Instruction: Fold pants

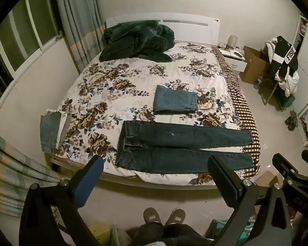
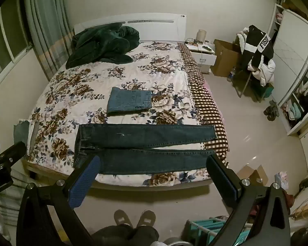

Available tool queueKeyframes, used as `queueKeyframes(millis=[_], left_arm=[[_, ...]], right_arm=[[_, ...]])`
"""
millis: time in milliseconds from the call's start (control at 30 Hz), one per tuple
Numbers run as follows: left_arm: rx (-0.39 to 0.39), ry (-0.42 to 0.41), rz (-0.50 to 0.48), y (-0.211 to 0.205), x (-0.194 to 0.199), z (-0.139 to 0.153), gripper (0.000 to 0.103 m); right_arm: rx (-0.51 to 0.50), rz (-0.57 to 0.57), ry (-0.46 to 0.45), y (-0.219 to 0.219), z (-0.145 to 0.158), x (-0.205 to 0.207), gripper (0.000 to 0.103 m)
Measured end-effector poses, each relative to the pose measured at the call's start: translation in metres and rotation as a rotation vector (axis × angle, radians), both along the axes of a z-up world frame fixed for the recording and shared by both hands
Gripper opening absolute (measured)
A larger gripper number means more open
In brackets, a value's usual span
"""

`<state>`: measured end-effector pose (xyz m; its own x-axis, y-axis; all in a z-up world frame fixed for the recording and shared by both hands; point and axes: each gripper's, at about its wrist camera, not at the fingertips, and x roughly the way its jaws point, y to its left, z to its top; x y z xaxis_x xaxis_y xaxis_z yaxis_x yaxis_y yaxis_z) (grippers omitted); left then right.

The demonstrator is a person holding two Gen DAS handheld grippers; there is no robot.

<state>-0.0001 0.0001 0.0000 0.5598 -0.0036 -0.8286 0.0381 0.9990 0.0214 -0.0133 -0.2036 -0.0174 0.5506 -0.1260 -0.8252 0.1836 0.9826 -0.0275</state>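
Dark blue jeans lie spread flat along the near edge of the bed, waist to the left, both legs running right; they also show in the right wrist view. My left gripper is open and empty, held above the floor just short of the bed edge. My right gripper is open and empty, at the same height, to the right of the left one. A lighter blue pair of jeans lies folded in a rectangle behind the dark pair, also in the right wrist view.
The floral bedspread covers the bed. A dark green blanket is heaped at the headboard. A grey-blue garment lies at the bed's left edge. A nightstand, cardboard box and clothes-laden chair stand right. My slippered feet are below.
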Motion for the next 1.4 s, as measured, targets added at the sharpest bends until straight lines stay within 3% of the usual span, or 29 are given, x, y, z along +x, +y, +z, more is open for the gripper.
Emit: queueKeyframes(millis=[1400], left_arm=[[0.023,-0.008,-0.004,0.005,0.004,0.003,0.103]], right_arm=[[0.015,0.009,0.004,0.014,0.009,0.0,0.103]])
